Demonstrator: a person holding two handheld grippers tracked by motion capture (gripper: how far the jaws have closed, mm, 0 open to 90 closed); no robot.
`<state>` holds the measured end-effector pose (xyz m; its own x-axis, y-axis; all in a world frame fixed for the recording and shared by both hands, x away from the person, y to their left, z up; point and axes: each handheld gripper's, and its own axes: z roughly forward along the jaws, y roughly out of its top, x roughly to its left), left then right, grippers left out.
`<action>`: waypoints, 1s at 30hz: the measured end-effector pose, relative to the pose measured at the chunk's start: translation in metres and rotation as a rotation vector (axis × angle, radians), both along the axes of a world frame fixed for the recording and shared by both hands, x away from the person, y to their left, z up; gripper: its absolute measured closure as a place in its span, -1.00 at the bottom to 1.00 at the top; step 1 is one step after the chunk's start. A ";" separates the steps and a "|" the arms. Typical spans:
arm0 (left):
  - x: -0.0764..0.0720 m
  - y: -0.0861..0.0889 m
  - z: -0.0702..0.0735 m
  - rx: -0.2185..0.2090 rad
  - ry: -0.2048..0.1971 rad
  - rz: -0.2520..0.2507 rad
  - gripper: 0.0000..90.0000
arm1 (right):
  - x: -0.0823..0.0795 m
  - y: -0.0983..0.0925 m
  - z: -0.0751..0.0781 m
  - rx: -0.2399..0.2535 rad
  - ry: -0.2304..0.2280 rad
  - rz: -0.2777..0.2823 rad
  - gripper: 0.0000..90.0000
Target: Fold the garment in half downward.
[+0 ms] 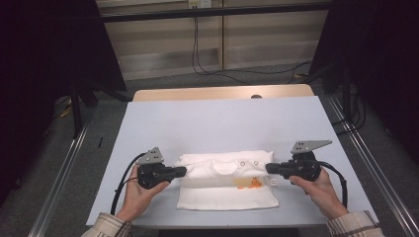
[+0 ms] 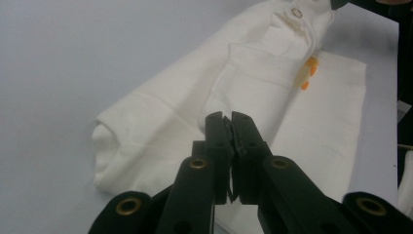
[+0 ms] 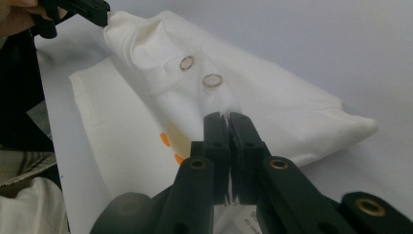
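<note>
Near the worktop's [image 1: 148,118] front edge lies a white baby garment [image 1: 225,185], partly folded. The left hand-held gripper [image 1: 182,171] and right hand-held gripper [image 1: 270,168] each pinch a fabric end. Keep both level, carrying the fold over evenly.

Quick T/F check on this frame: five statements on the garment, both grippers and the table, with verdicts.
1. The white garment lies folded on the pale sheet covering the table. True.
2. The left gripper hangs open, clear of the cloth. False: its jaws are shut on the garment's left edge.
3. The right gripper is shut on the garment's right edge. True.
4. The garment has a blue print. False: the print is orange and yellow.
5. Two ring snaps sit near the neckline. True.
</note>
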<state>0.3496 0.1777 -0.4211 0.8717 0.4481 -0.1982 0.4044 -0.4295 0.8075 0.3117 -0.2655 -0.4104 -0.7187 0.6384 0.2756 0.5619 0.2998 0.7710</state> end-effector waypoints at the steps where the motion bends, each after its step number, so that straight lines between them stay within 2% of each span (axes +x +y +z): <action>1: 0.000 0.000 -0.001 0.000 0.001 0.001 0.93 | 0.000 0.000 -0.001 -0.008 0.002 0.009 0.94; 6: -0.001 -0.001 -0.004 0.008 0.012 -0.007 0.93 | 0.000 0.000 -0.004 -0.013 0.014 0.010 0.94; 8: -0.003 -0.002 -0.006 0.024 0.017 -0.013 0.93 | -0.001 0.000 -0.005 -0.017 0.017 0.011 0.93; 16: -0.005 -0.003 -0.011 0.048 0.032 -0.027 0.92 | -0.005 0.003 -0.017 -0.048 0.062 0.035 0.92; 21: -0.009 -0.001 -0.012 0.058 0.039 -0.041 0.92 | -0.010 0.006 -0.018 -0.055 0.068 0.047 0.92; 30: -0.011 -0.004 -0.020 0.103 0.088 -0.082 0.91 | -0.013 0.010 -0.027 -0.093 0.099 0.070 0.91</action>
<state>0.3388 0.1739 -0.4411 0.8874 0.3982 -0.2324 0.4321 -0.5423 0.7206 0.2984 -0.2554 -0.4375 -0.7345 0.6139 0.2891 0.6090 0.4086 0.6798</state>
